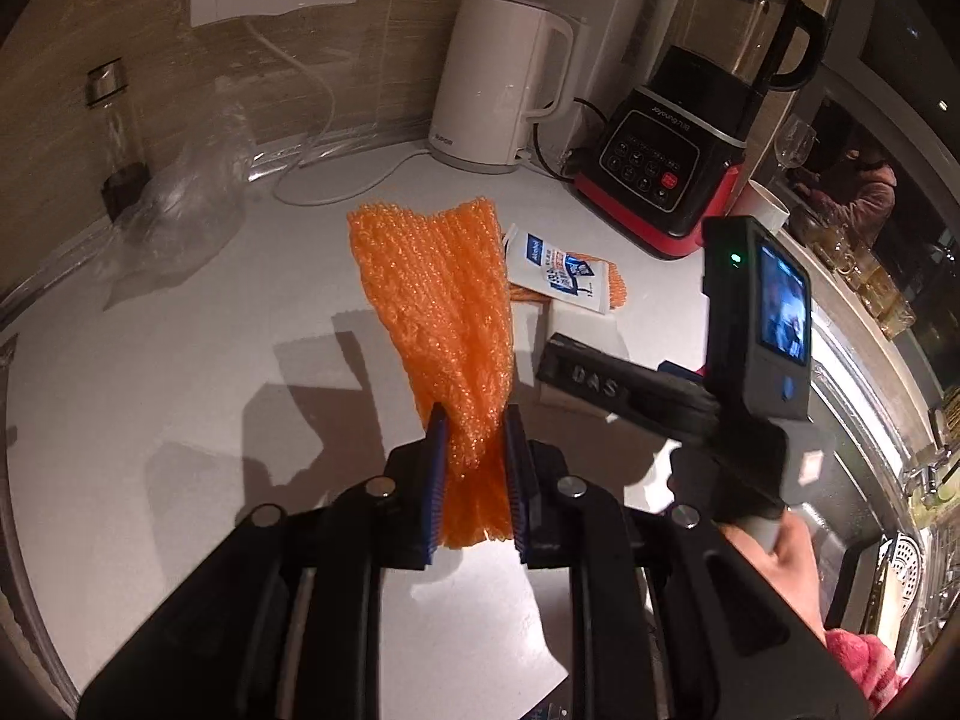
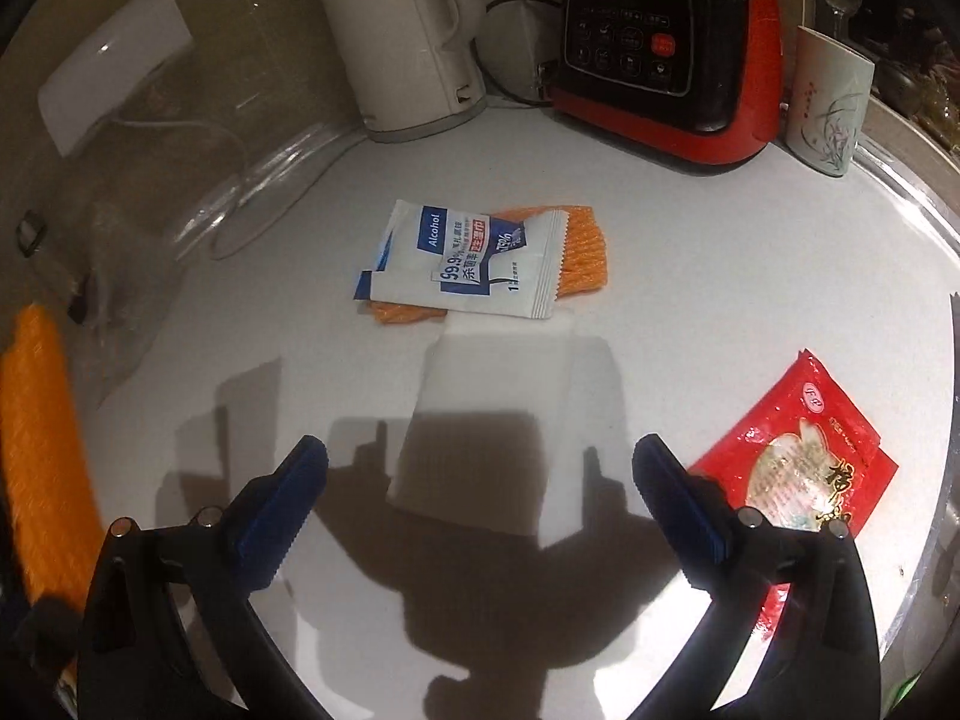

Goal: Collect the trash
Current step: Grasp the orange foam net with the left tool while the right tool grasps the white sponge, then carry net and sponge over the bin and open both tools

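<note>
2 tongs over white counter (image 2: 600, 252) (kitchen): left tongs (image 1: 474, 474) pinching orange netting (image 1: 438, 300), right tongs (image 2: 480, 504) spread.

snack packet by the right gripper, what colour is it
Red, with a pale printed panel in the middle; the snack packet shows best in the right wrist view, beside the open right gripper.

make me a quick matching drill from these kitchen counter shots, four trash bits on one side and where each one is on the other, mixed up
Things:
1. large orange foam net
2. alcohol wipe packet
3. red snack wrapper
4. white tissue

Places:
A. flat on the counter just ahead of the open right gripper
B. lying on top of a smaller orange net
C. clamped in the left gripper
D. on the counter beside the right gripper's right finger

Pairs: 1-C, 2-B, 3-D, 4-A
</note>
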